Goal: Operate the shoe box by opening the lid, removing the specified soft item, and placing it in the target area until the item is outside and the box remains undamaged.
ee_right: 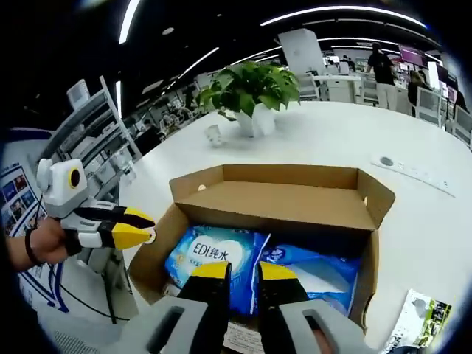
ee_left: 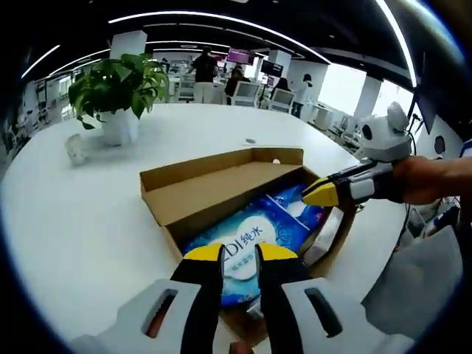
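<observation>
Open cardboard shoe box on white table, lid folded back. Inside: blue soft pack of wipes lying flat, a second blue pack beside it. Left gripper poised over box's near edge, jaws nearly together, grasping nothing. Right gripper at box's side wall, tips closed, empty. Box's near corner hidden behind jaws. Beyond box, potted plant. Printing on packs hard to read.

L claw over blue pack in open box
</observation>
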### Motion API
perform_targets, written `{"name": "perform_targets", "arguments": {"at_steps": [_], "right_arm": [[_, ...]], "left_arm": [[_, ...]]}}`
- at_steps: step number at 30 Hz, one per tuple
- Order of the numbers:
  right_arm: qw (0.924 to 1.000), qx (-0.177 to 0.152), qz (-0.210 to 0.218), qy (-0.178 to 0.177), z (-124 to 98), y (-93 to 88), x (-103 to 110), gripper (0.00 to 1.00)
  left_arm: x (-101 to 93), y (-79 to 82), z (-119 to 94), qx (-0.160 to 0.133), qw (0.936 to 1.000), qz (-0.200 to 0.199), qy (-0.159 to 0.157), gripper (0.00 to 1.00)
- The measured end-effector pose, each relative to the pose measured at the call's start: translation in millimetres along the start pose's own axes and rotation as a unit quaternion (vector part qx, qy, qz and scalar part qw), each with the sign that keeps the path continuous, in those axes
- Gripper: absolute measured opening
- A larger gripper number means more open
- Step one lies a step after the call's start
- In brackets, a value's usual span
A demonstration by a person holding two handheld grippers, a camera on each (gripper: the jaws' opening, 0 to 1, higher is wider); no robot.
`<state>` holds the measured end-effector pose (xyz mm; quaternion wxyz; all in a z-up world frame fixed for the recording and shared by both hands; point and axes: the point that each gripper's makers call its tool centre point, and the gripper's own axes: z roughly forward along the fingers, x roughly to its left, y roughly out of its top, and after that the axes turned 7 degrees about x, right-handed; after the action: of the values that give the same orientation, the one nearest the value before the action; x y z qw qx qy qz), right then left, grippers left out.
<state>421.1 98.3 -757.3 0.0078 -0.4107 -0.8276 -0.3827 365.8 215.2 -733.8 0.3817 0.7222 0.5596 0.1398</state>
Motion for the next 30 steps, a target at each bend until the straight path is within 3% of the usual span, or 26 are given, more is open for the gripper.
{"name": "perform_targets", "arguments": {"at_steps": [7,15,30], "right_arm": [[0.9997,0.024,-0.004,0.006,18.9,-9.5,1.5,0.16],[0.9994,0.035,-0.002,0.004,29.3,-15.9,5.0,0.16],[0.9988,0.049,-0.001,0.003,34.3,-24.2,11.8,0.10]], "left_arm": [[12.6,-14.9,-9.3,0.005,0.9998,-0.016,0.014,0.16],[18.7,-23.6,-15.5,0.010,0.9994,-0.022,0.024,0.16],[27.3,-22.3,-20.1,0.009,0.9993,-0.024,0.028,0.15]]}}
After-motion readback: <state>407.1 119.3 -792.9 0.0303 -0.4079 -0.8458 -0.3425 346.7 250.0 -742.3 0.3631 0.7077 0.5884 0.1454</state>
